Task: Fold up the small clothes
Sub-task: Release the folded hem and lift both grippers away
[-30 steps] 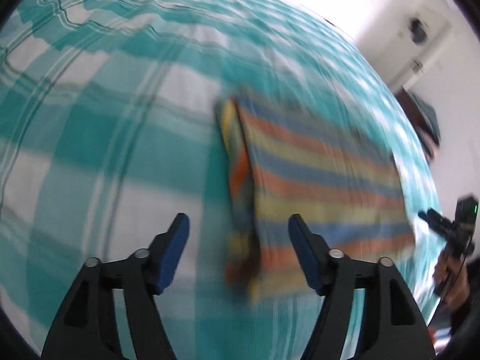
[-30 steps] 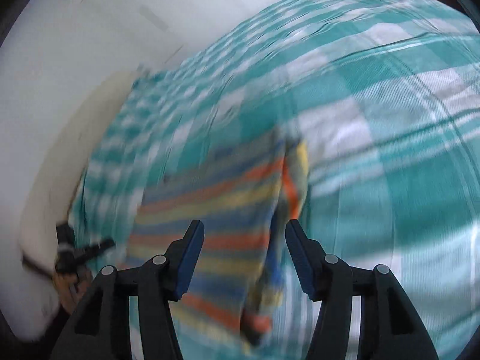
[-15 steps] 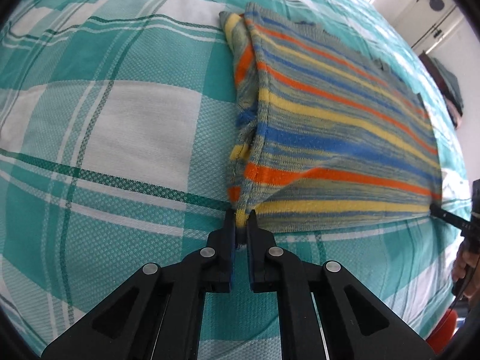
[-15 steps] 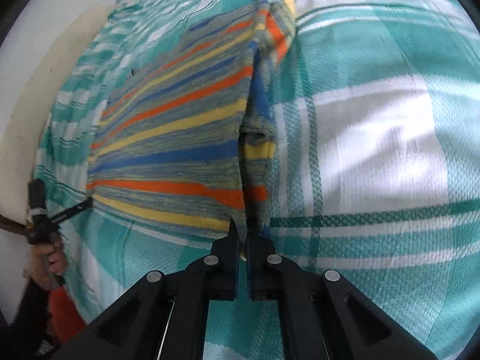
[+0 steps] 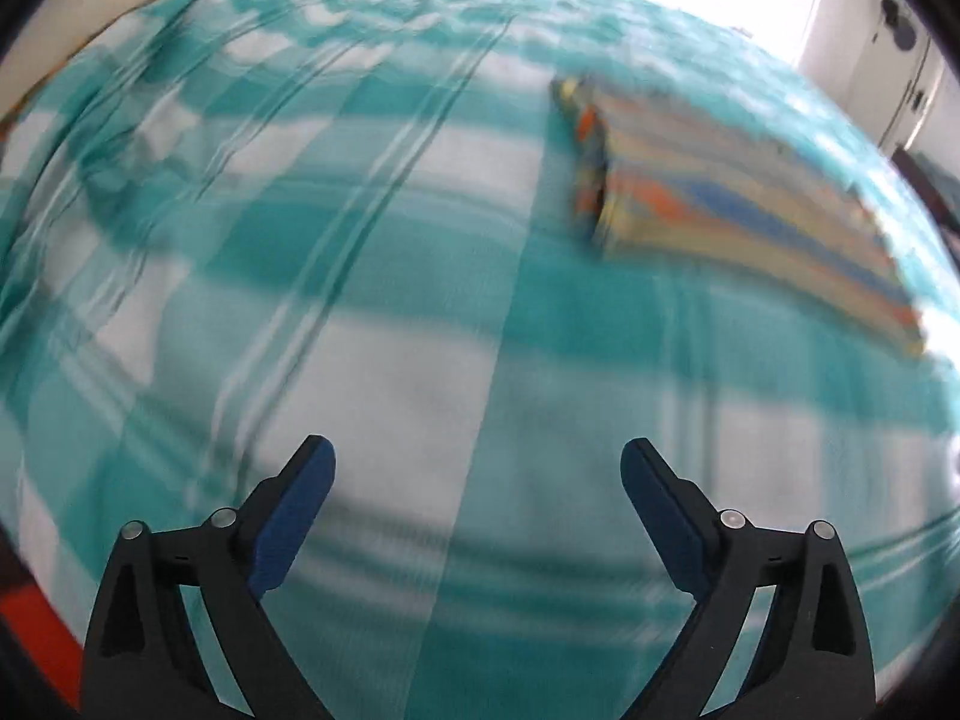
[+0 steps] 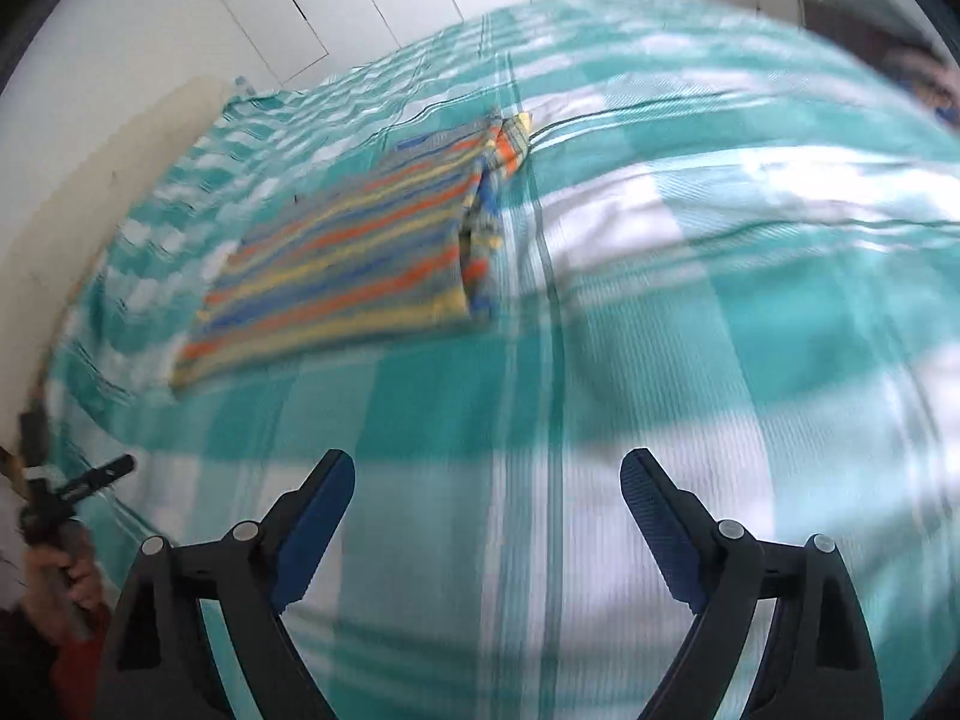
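From the left wrist camera I see my left gripper with its jaws spread wide; they have just been opening, and nothing is between them, only the teal and white checked bedsheet below. The striped garment lies flat on the sheet, up and to the right in this view, well apart from the fingertips, with a narrow folded part along its left edge. In the right wrist camera my right gripper is the same: jaws wide, just opened, empty over the sheet. There the garment is up and to the left, and its narrow folded part is on the right edge. At the far left of this view a hand holds the handle of the other tool. The picture is blurred, so I cannot read fine creases. I judge that one fold is set down and released, and both tools are away from the cloth. The next move, I think, calls for choosing new grasp points, probably the two corners of one short side, and coming down low enough to pinch only the garment and not the sheet under it.
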### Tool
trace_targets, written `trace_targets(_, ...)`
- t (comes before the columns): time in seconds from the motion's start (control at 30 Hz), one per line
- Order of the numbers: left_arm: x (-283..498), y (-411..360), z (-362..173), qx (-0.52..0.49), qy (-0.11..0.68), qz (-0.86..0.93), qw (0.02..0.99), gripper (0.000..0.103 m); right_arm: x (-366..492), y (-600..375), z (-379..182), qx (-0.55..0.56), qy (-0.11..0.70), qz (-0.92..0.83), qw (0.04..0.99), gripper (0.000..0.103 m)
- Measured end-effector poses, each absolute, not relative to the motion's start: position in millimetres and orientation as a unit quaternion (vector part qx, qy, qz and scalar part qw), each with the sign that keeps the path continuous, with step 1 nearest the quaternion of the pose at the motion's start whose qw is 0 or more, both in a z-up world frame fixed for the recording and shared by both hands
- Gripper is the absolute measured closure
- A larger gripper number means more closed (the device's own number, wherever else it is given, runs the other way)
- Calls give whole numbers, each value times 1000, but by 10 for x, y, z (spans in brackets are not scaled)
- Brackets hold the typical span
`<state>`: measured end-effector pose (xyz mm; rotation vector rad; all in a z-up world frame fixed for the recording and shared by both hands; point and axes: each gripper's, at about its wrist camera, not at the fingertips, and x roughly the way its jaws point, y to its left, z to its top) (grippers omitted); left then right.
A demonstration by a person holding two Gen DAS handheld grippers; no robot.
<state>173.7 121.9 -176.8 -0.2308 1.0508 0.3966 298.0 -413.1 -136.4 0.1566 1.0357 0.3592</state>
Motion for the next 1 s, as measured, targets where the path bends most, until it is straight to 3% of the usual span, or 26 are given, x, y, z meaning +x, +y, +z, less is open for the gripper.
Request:
trace_targets(0.07, 1585, 1178, -1968, -106, 492, 195, 842, 1, 2676, -4129, -1388, 40, 483, 126, 866, 10)
trace_targets(0.13, 1454, 1135, -1995, -95, 463, 203, 857, 1, 2432, -4099, -1490, 9, 490, 76, 868, 9)
trace_targets(0.23, 1490, 1157, -1985, -100, 473, 196, 853, 1, 2172, -4015, -1579, -48, 477, 51, 876, 0)
trace_targets(0.3, 1495, 1191, -1981, -105, 480, 183, 852, 1, 2124, -3922, -1633, -92, 474, 51, 874, 0)
trace_targets(0.73, 1321, 1111, -1933, -90, 500, 159, 847, 1, 2301, -3927, -1676, -83, 537, 57, 837, 0)
trace_targets(1.0, 1322, 1078, -1869, -88, 517, 169, 834, 1, 2196, -3982, -1687, -82, 507, 57, 856, 0)
